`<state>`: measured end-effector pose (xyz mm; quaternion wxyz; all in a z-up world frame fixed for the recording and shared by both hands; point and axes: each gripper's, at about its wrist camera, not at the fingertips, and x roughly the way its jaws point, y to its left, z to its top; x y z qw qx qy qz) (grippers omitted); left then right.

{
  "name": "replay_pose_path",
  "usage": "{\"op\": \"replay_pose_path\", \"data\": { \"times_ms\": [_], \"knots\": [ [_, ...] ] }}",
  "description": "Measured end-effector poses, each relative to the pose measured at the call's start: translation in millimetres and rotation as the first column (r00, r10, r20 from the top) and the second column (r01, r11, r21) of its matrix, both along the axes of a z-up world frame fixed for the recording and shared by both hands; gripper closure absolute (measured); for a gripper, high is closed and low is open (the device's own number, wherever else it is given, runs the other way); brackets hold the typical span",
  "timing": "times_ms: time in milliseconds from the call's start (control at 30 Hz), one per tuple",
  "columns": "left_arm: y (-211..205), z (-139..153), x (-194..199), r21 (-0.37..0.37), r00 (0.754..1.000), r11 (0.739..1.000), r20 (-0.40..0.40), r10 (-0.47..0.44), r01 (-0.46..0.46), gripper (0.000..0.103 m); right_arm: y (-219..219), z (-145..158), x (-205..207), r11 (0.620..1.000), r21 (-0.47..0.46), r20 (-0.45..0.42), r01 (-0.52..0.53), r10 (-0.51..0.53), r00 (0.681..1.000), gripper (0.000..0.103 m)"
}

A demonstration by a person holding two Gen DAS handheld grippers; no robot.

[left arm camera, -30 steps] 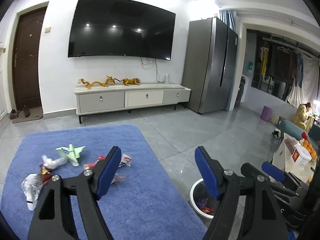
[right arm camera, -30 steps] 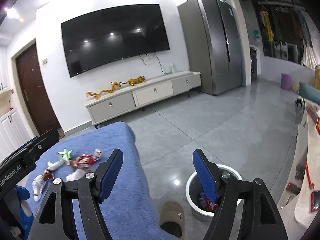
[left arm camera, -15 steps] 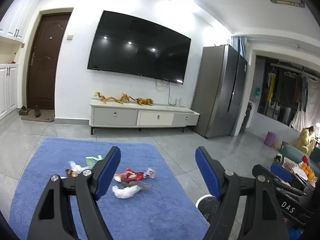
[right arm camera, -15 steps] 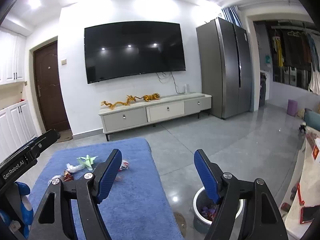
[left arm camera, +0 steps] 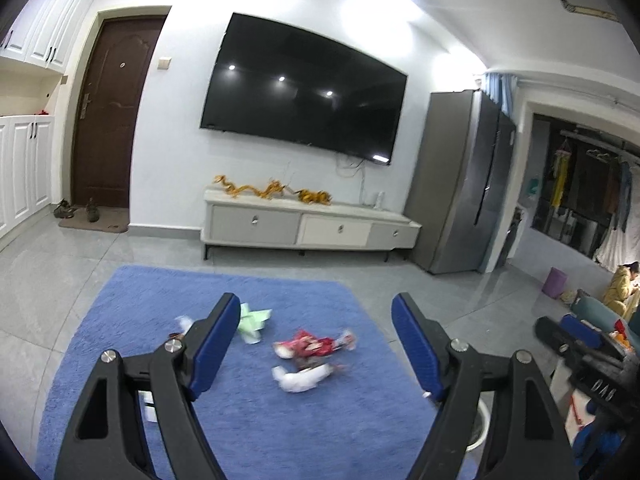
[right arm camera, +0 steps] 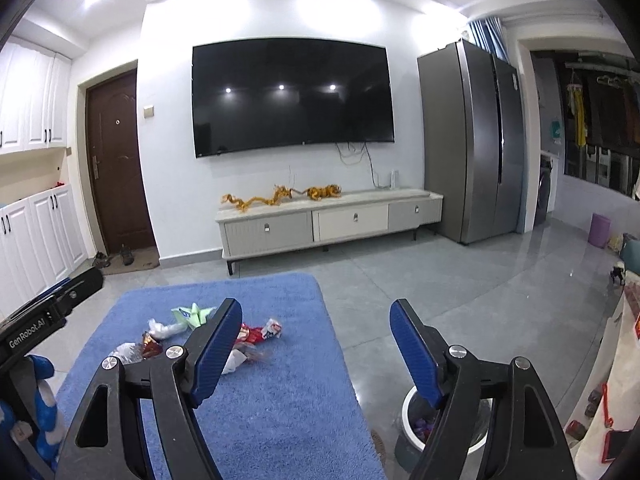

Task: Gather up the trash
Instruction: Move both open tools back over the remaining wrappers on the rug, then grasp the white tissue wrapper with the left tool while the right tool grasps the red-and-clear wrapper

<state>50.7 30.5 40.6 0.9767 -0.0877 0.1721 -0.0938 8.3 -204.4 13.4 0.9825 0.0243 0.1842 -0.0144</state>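
Several pieces of trash lie on a blue rug (left arm camera: 280, 420): a red wrapper (left arm camera: 310, 346), a white crumpled wrapper (left arm camera: 306, 378) and a green paper piece (left arm camera: 254, 320). The right wrist view shows them too: red wrapper (right arm camera: 256, 332), green paper (right arm camera: 192, 314), white wrapper (right arm camera: 162, 330), a silver-red wrapper (right arm camera: 134, 350). My left gripper (left arm camera: 316, 350) is open and empty, held above the rug. My right gripper (right arm camera: 316, 354) is open and empty. A white-rimmed trash bin (right arm camera: 408, 432) with scraps inside stands on the floor under the right gripper's right finger.
The bin's rim (left arm camera: 482, 420) shows at the rug's right edge. A TV cabinet (right arm camera: 328, 222) and fridge (right arm camera: 476, 140) stand against the far wall. A door (right arm camera: 116, 160) is on the left. A low table with items (right arm camera: 616, 400) is at right.
Both grippers have tilted up and drawn back, so more of the room and ceiling shows. The trash now sits between the left gripper's fingers. Both stay open.
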Motion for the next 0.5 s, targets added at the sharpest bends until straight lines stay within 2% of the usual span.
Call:
{"op": "replay_pose_path", "data": {
  "times_ms": [233, 367, 500],
  "knots": [
    [36, -50, 43, 0.083, 0.990, 0.994, -0.117, 0.079, -0.070, 0.026, -21, -29, 36, 0.999, 0.044, -0.094, 0.001, 0.003, 0.996, 0.028],
    [39, -79, 70, 0.122, 0.981, 0.991, -0.182, 0.071, -0.049, 0.026, -26, -47, 61, 0.998, 0.056, -0.148, -0.011, 0.019, 0.989, 0.028],
    [30, -113, 98, 0.120, 0.965, 0.993, -0.263, 0.018, 0.014, 0.026, -26, -69, 91, 0.998, 0.060, -0.212, -0.029, 0.041, 0.977, 0.028]
  ]
}}
